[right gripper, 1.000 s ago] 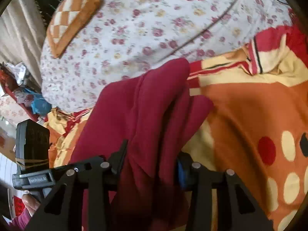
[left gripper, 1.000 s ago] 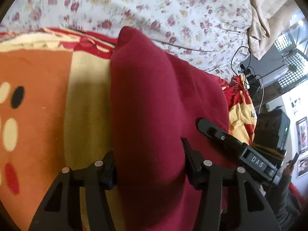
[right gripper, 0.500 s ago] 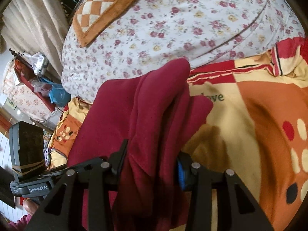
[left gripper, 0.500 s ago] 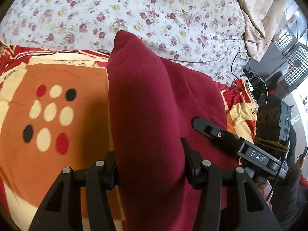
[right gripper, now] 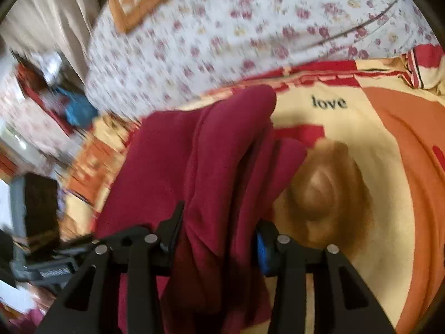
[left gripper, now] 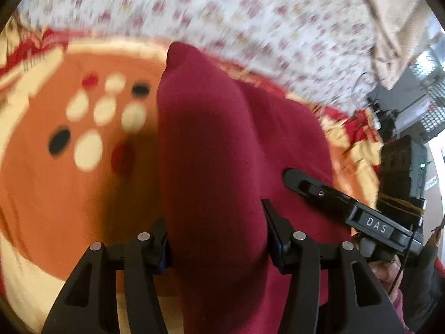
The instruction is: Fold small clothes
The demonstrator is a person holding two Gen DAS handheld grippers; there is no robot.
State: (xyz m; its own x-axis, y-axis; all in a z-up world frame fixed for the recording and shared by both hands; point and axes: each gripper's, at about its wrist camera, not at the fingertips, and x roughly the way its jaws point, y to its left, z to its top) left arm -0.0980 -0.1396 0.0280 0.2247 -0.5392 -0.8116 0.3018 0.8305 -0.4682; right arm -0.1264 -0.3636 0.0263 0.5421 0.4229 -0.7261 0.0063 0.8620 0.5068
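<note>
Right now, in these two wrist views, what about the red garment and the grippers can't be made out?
- Red garment: its type and full outline; both views are filled by bunched folds, and the bottom edge cuts it off.
- Left gripper: fingertips buried in cloth. The jaws have just been opening with cloth between them; whether the pads press is unclear.
- Right gripper: same, in its own view.
- Flowered sheet: pattern smeared by motion blur.

Floral quilt [left gripper: 250, 14] smeared by blur; maroon cloth [left gripper: 217, 167] (lower end) cut off.
</note>
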